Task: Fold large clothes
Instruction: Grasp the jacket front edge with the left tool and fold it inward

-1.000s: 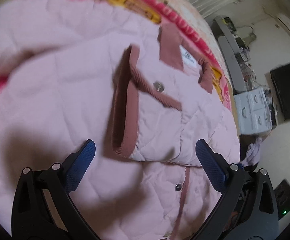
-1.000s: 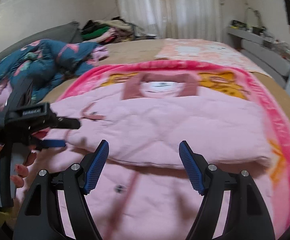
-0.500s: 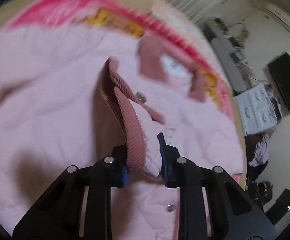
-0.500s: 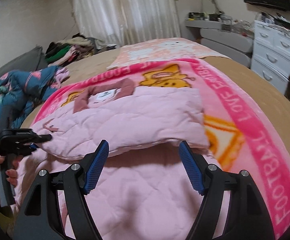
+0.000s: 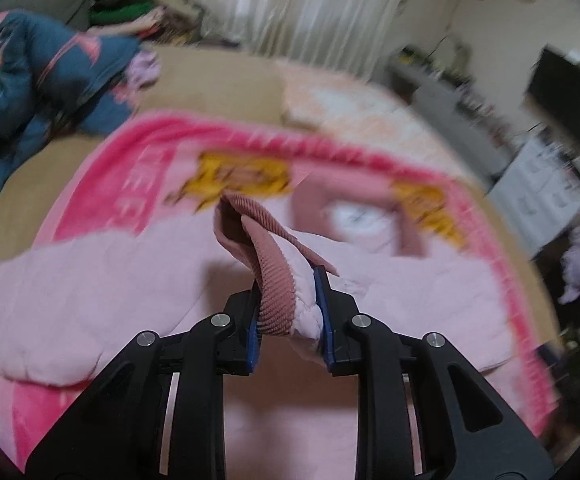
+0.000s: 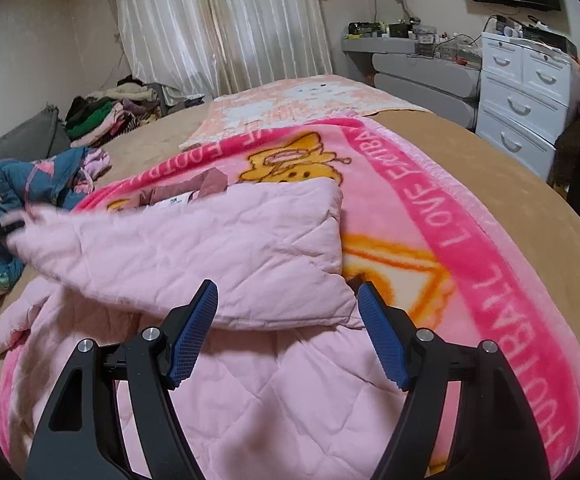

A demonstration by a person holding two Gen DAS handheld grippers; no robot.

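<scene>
A pale pink quilted jacket with brown corduroy trim lies on a pink blanket on the bed. My left gripper is shut on the sleeve's brown corduroy cuff and holds it lifted above the jacket body. The brown collar with a white label lies beyond. My right gripper is open and empty, hovering just above the folded sleeve's near edge. The left gripper shows blurred at the far left of the right wrist view.
A blue patterned quilt lies bunched at the left. A clothes pile sits at the back by the curtains. White drawers and a grey shelf stand to the right of the bed.
My left gripper closed on the cuff and has lifted and pulled it left across the jacket. My right gripper has swung toward the jacket's right side and stayed open.
</scene>
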